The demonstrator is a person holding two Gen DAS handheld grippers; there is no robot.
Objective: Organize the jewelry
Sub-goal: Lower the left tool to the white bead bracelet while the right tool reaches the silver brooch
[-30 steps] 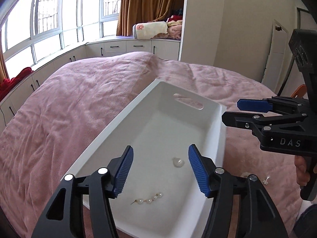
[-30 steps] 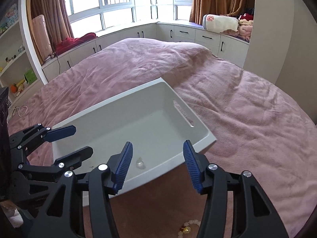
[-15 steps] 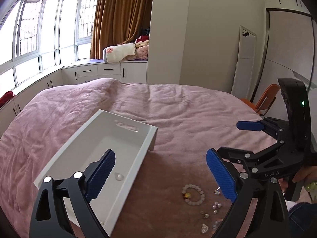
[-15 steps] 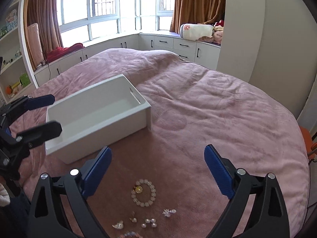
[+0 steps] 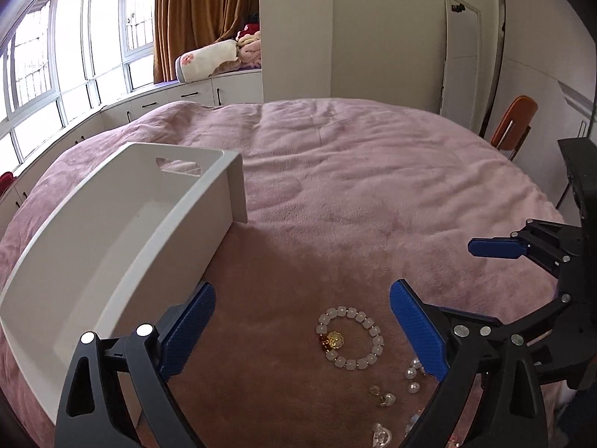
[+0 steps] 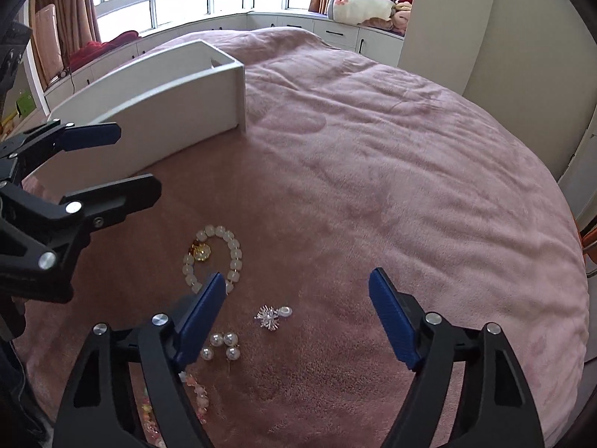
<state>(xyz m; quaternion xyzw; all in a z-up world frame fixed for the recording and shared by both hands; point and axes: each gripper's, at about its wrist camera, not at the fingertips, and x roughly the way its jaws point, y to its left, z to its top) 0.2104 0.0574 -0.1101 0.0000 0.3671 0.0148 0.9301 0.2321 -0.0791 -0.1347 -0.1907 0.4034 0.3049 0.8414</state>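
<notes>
A white bead bracelet with a gold charm (image 5: 349, 338) lies on the pink bedspread; it also shows in the right wrist view (image 6: 216, 257). Pearl pieces (image 6: 223, 345), a silver starburst brooch (image 6: 269, 315) and a pink bead string (image 6: 197, 392) lie near it. The white bin (image 5: 112, 231) stands to the left (image 6: 156, 108). My left gripper (image 5: 302, 330) is open and empty, hovering just left of the bracelet. My right gripper (image 6: 296, 317) is open and empty above the brooch.
The pink bedspread (image 6: 391, 149) stretches far and right. An orange chair (image 5: 513, 123) stands by the wall at right. Window-seat cabinets (image 6: 335, 31) with rolled blankets (image 6: 360, 7) run along the back.
Both grippers have moved right and down, away from the bin and toward the loose jewelry. The bin now sits further left in both views. Both stay open.
</notes>
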